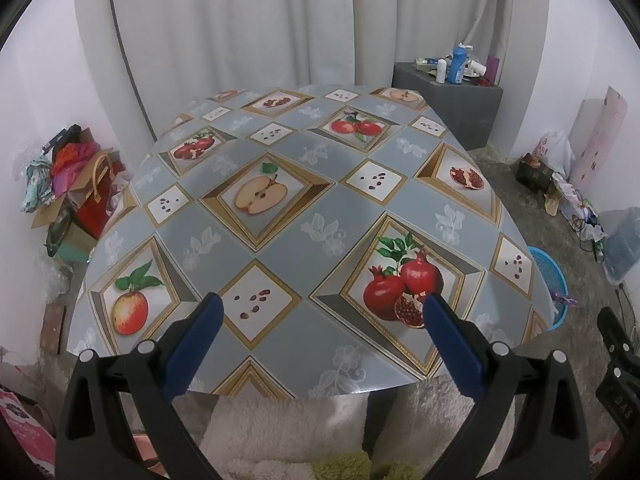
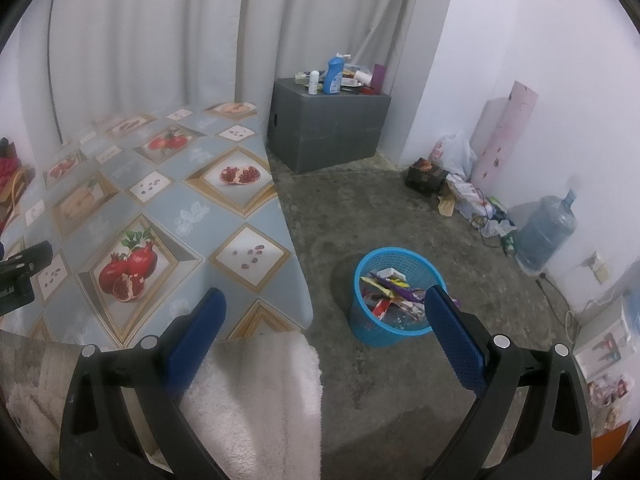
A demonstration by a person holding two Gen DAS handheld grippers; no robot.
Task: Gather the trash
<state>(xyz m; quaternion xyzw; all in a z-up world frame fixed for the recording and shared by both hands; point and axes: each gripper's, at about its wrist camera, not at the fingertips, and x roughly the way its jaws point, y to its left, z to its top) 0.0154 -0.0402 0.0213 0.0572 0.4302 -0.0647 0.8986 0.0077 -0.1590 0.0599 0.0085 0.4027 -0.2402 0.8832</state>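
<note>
Hovering, two grippers, left gripper [image 1: 318, 308] and right gripper [image 2: 324, 302], jaws spread empty, one wrapper-filled basket [image 2: 362, 322]

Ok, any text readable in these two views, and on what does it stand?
"DAS": on the black casing at the right edge of the left wrist view; it may be part of a longer word.
Cut off, unreadable: pale lettering on the black casing at the left edge of the right wrist view.
Too blurred: red print on the white plastic bag; blue bottle label; pink packet.

Grey cabinet [image 2: 326, 132] bears toiletries; water jug [image 2: 546, 232] stands by wall.
</note>
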